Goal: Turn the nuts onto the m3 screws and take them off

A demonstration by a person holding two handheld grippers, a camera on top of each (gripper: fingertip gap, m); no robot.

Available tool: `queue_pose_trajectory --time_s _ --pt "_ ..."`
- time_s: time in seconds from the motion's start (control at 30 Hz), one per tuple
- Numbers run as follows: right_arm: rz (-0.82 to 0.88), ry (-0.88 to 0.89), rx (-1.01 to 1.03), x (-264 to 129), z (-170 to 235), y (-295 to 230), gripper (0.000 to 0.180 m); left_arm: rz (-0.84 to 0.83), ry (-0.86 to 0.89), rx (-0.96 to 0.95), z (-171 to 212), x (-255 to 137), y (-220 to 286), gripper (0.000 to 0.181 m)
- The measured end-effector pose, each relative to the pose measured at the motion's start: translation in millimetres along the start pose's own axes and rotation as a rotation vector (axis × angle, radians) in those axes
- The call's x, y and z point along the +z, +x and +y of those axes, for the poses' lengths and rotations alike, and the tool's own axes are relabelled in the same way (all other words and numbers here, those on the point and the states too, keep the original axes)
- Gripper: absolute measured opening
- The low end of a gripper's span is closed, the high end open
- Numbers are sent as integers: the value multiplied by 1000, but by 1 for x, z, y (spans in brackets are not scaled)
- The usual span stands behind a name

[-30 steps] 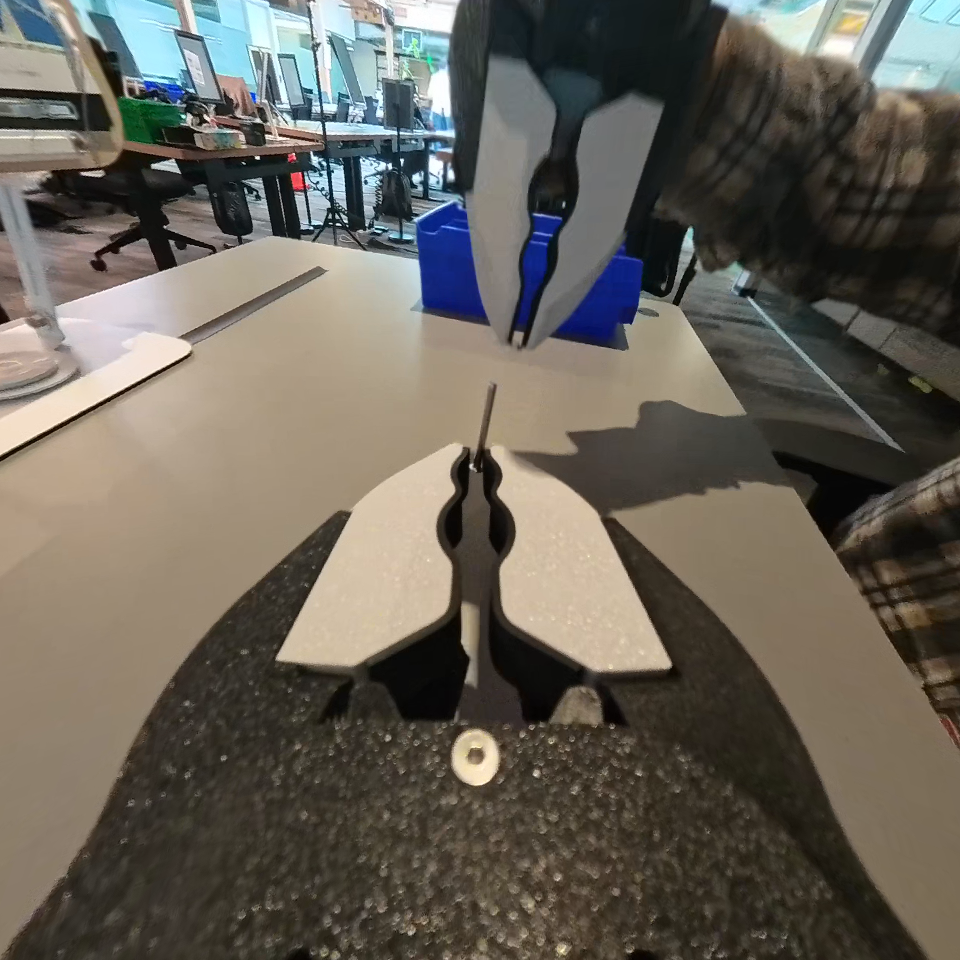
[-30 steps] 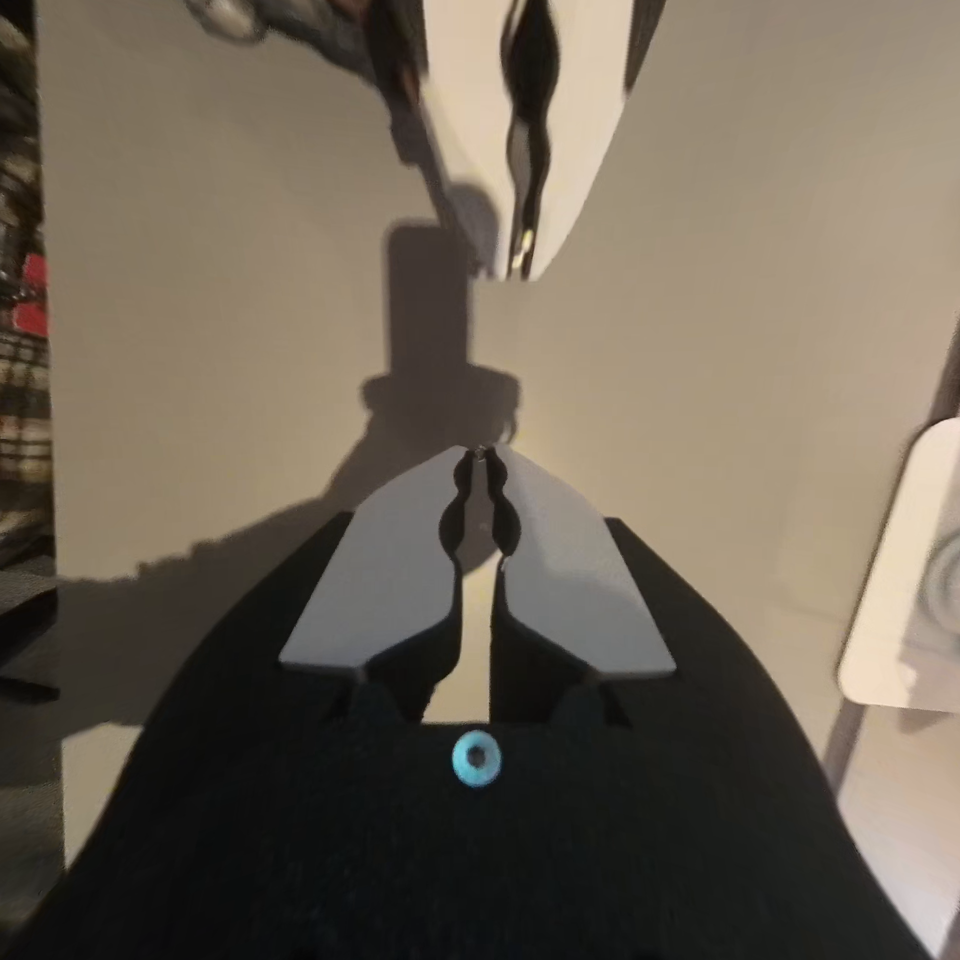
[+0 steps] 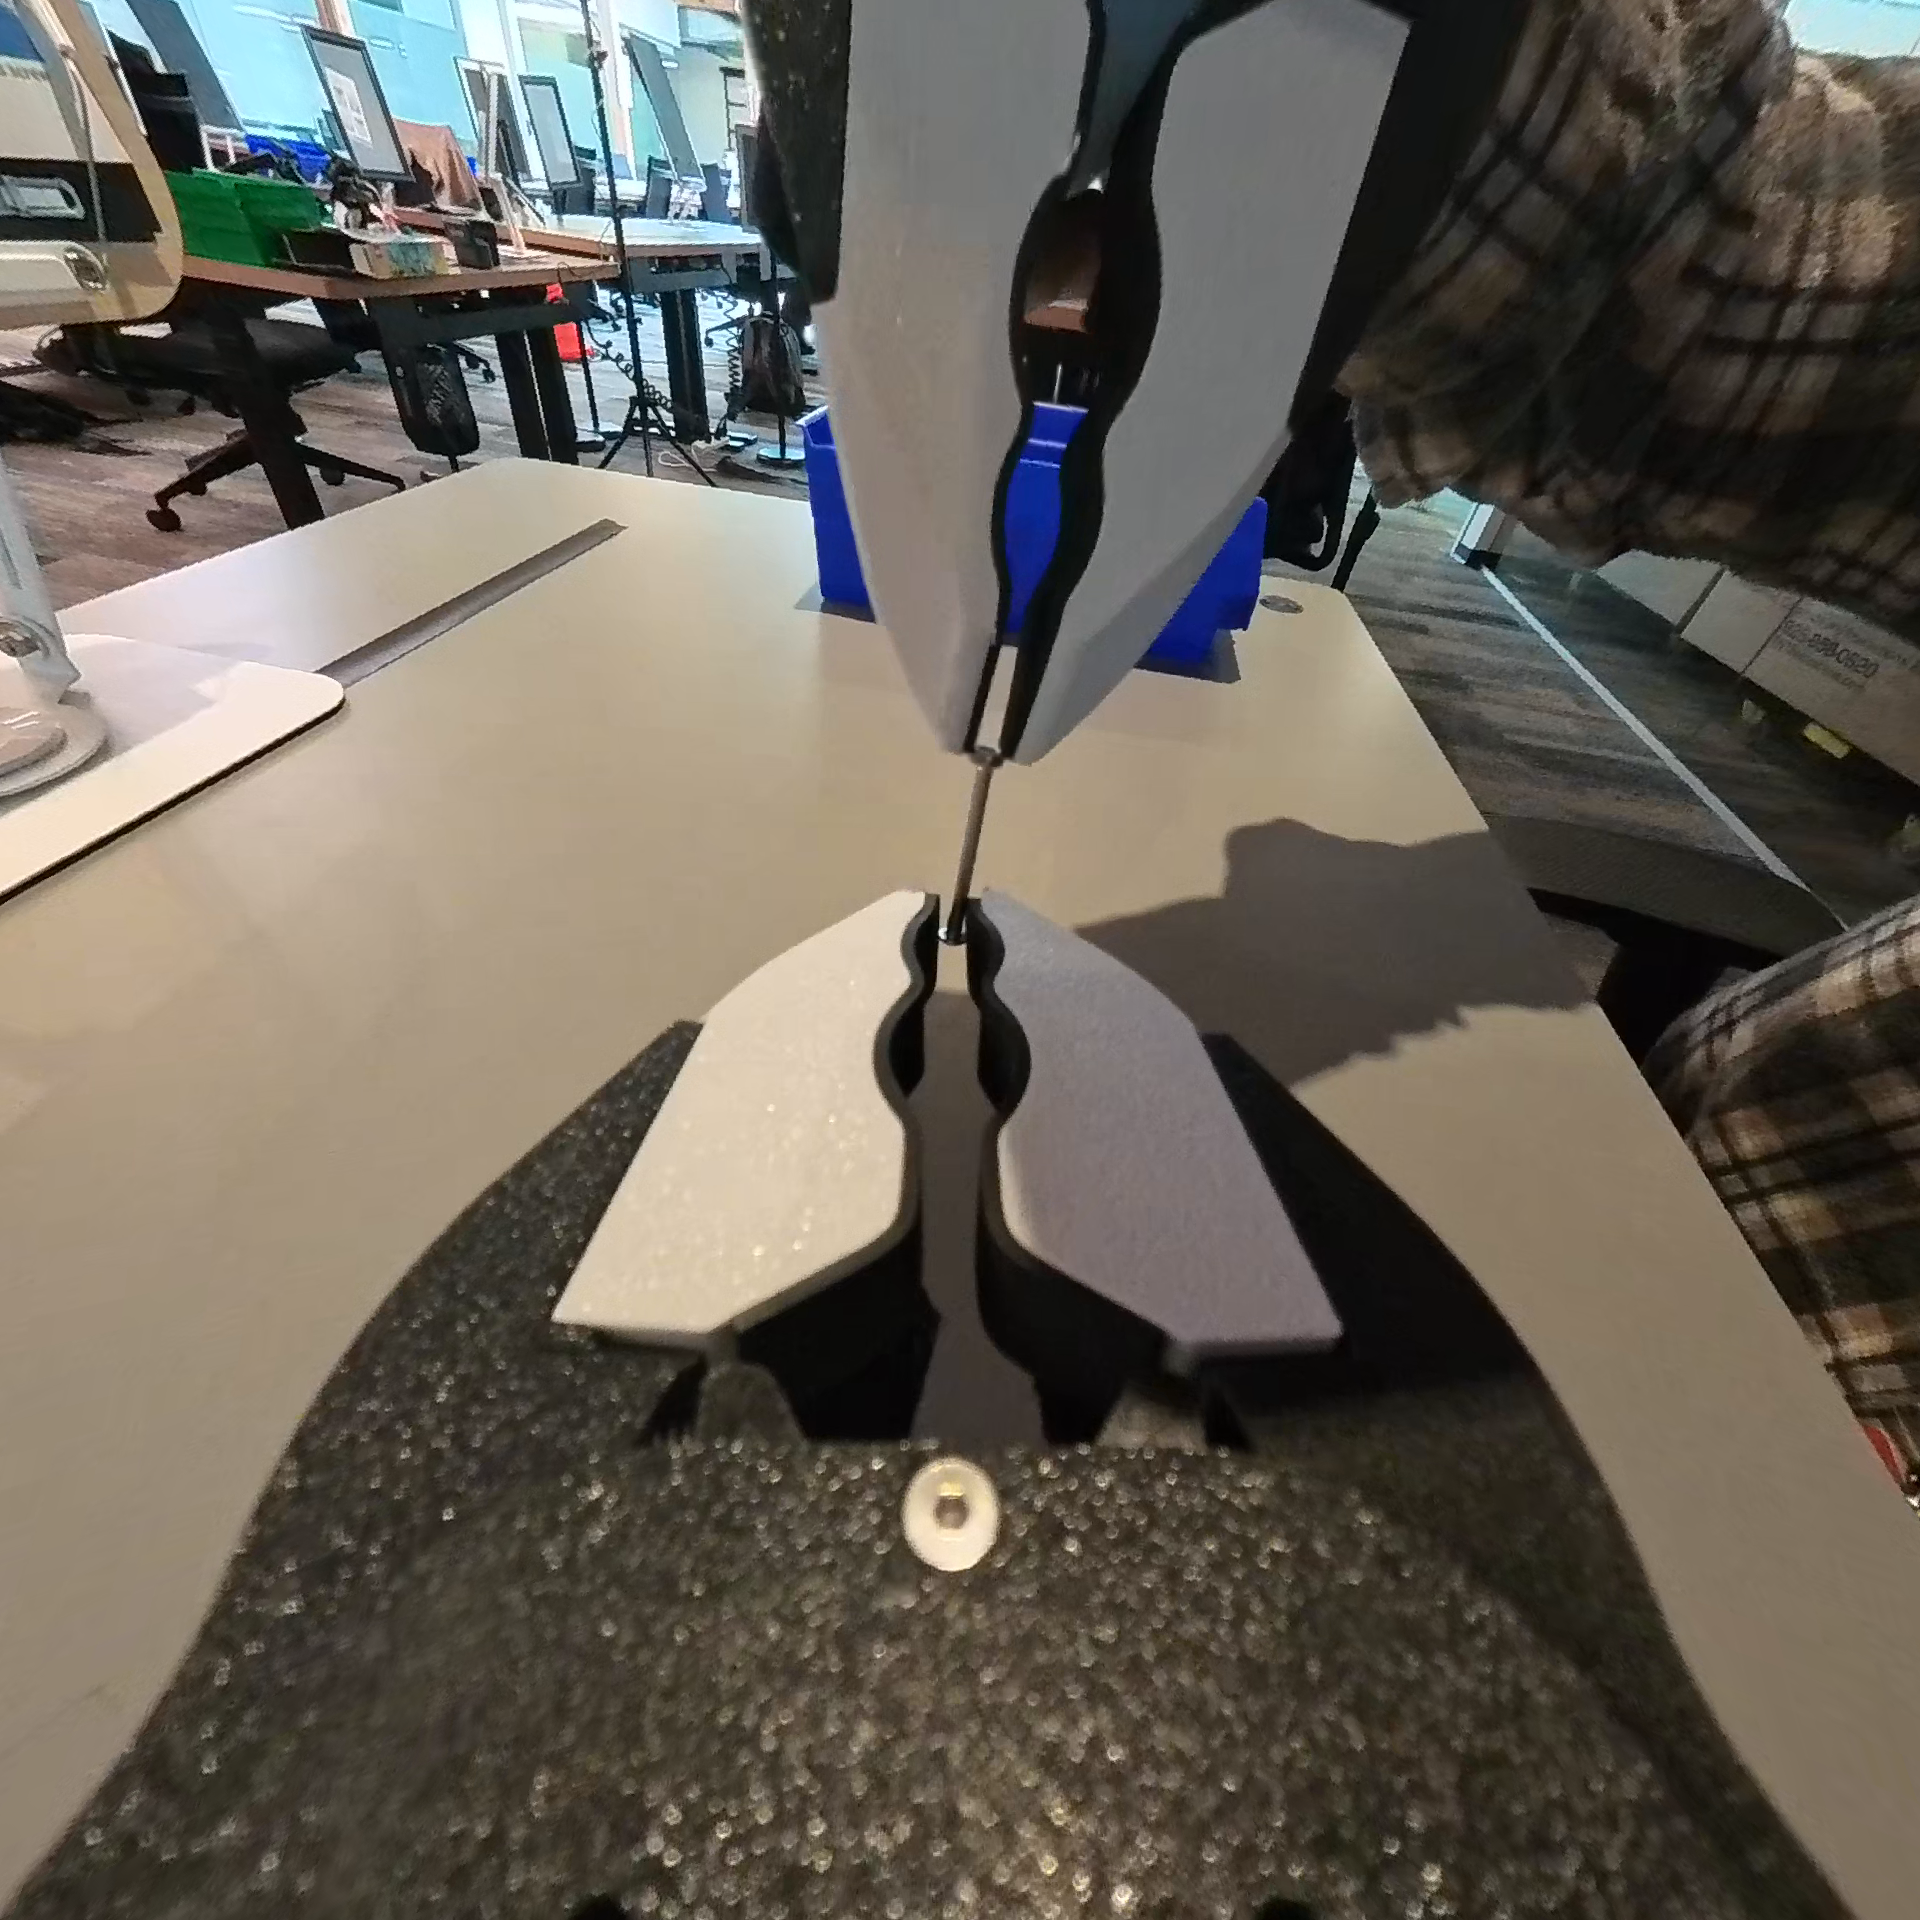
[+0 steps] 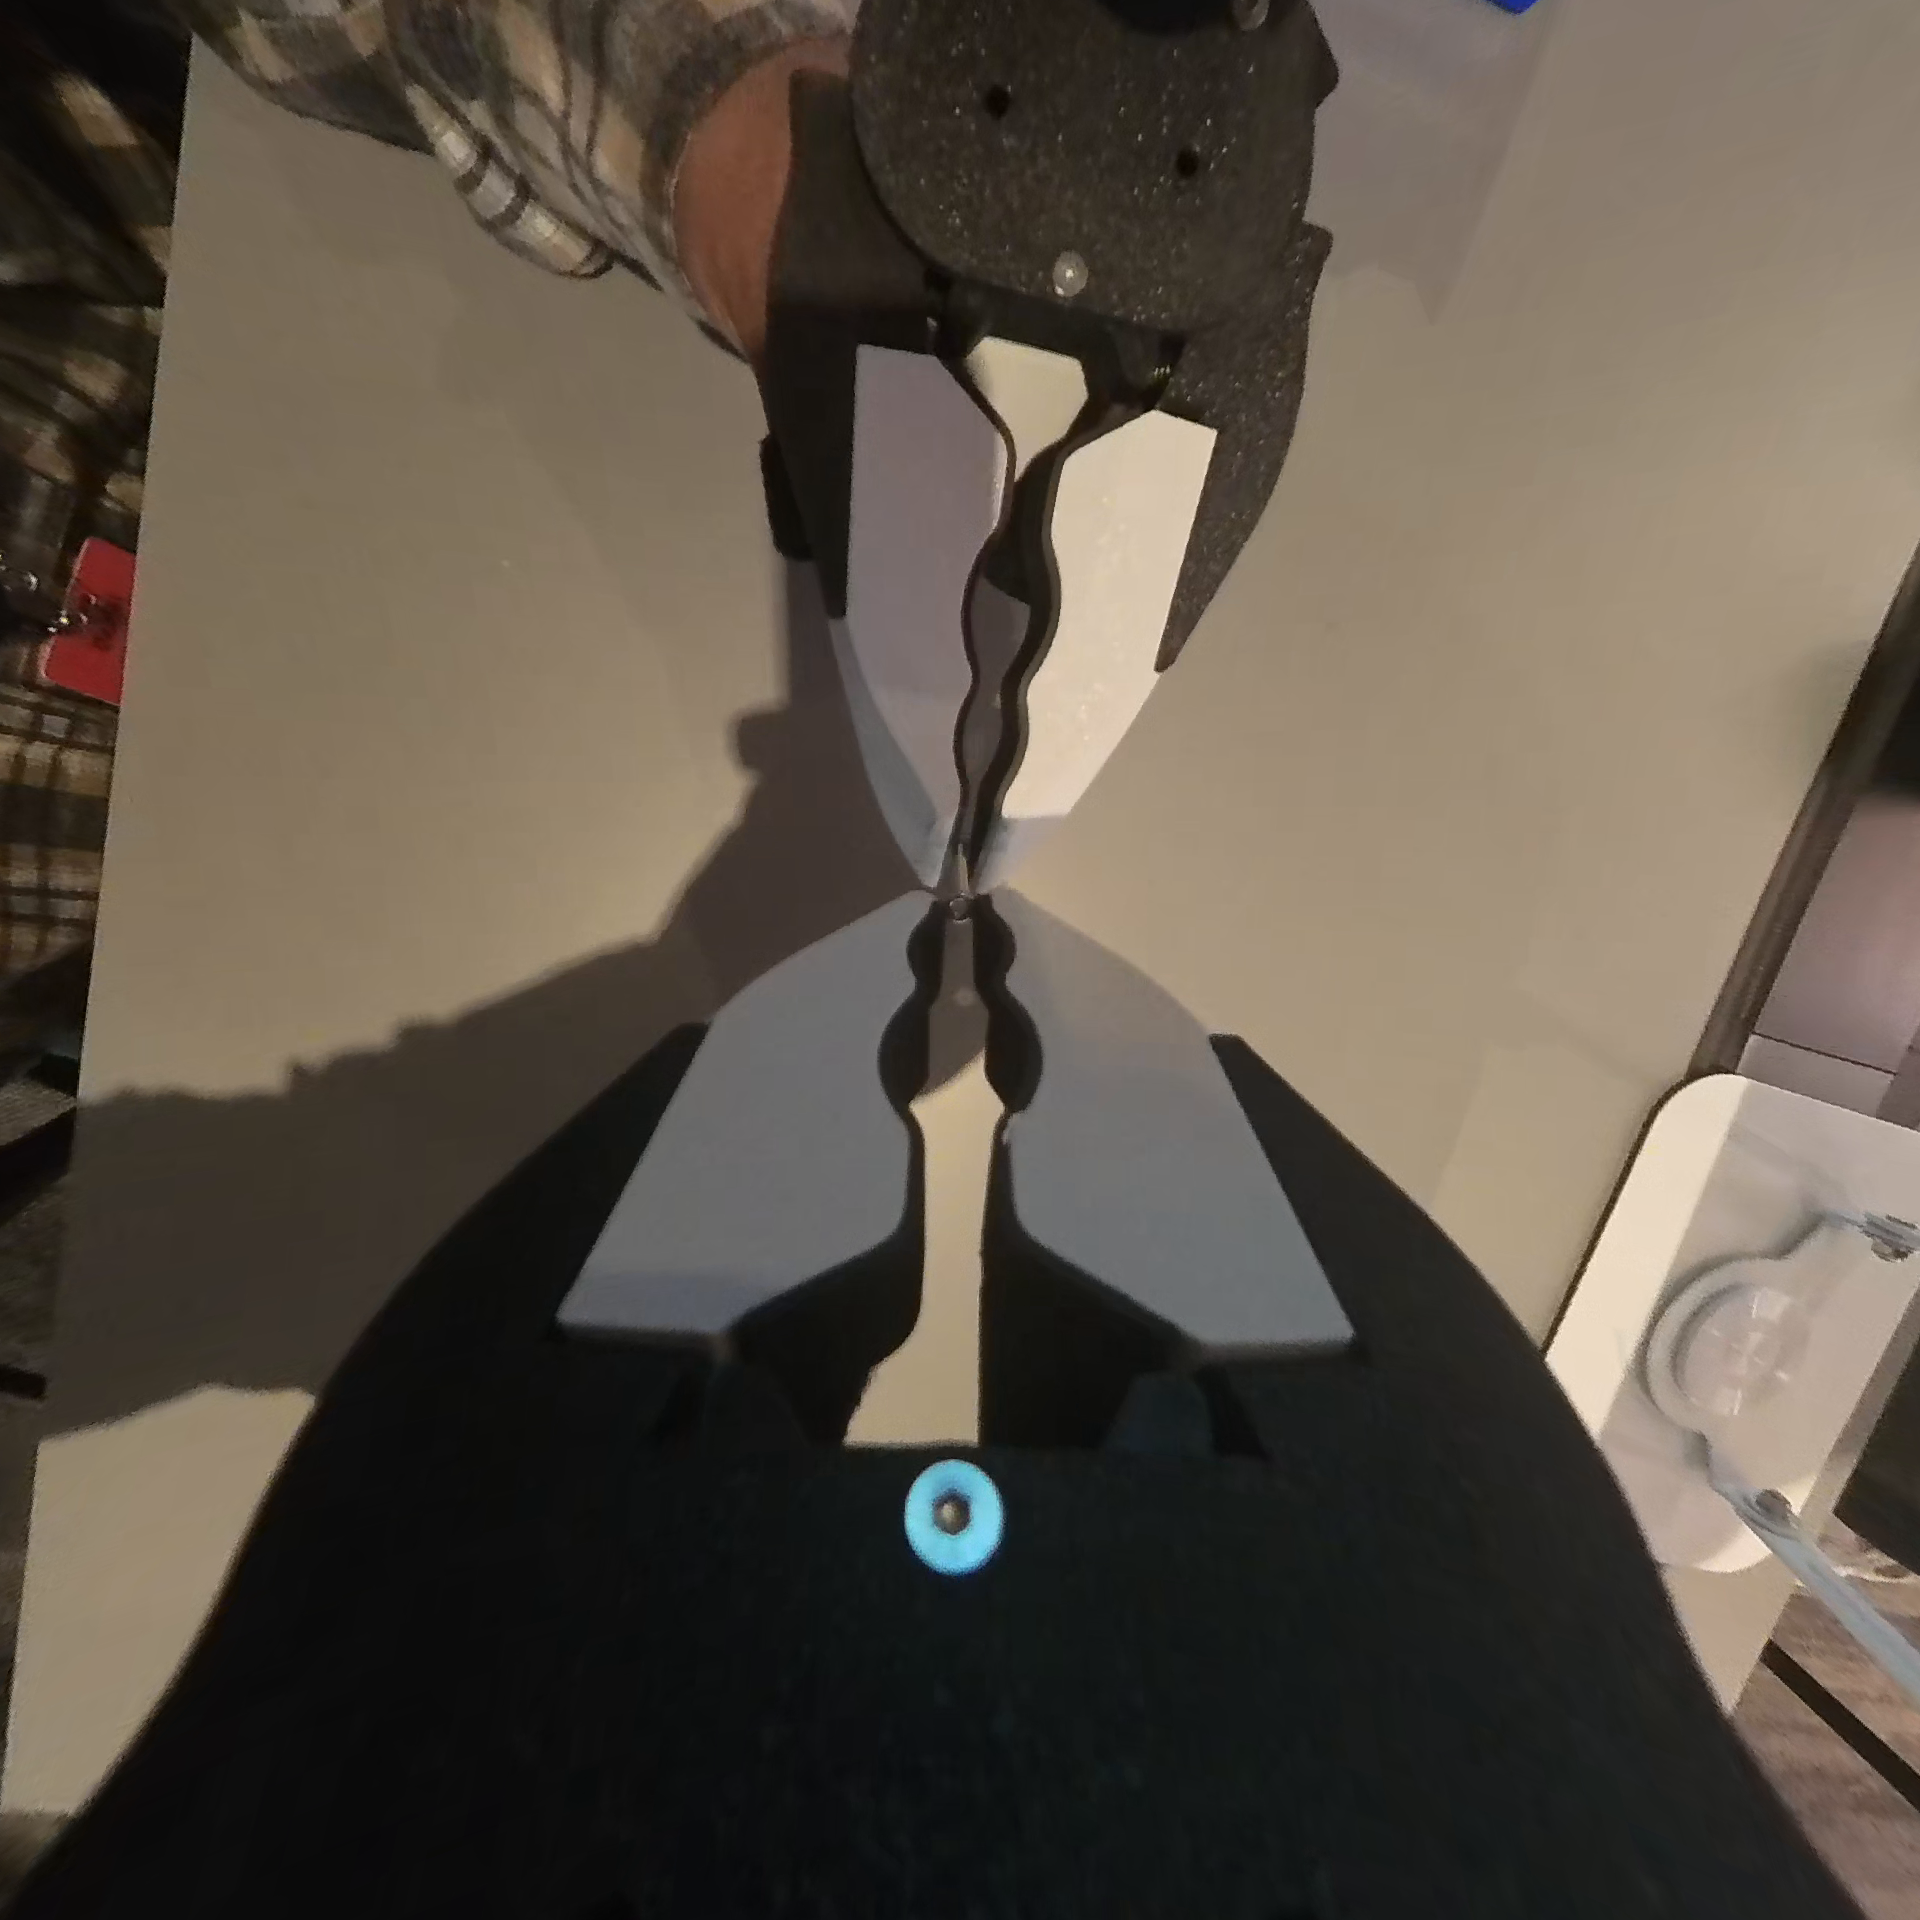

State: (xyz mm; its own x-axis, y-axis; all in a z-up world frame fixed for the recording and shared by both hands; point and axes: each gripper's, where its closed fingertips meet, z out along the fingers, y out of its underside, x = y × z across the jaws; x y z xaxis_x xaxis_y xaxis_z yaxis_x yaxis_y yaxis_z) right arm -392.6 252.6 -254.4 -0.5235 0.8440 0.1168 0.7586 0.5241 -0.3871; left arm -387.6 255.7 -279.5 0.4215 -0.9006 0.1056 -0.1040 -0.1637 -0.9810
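The left claw (image 3: 954, 920) is clenching the base of an m3 screw (image 3: 971, 842) and holding it upright above the bench (image 3: 520, 883). The right claw (image 3: 992, 740) is pinching what looks like a nut (image 4: 958, 907) between its tips, just over the screw's free end, touching or nearly so. Judging by that, threading is only beginning: turning the nut on and taking it off are both left.
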Motion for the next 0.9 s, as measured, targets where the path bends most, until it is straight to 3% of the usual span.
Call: queue_pose_trajectory --time_s 0.9 --pt "-23 -25 -4 3 1 -1 5 13 -13 -11 2 2 1 4"
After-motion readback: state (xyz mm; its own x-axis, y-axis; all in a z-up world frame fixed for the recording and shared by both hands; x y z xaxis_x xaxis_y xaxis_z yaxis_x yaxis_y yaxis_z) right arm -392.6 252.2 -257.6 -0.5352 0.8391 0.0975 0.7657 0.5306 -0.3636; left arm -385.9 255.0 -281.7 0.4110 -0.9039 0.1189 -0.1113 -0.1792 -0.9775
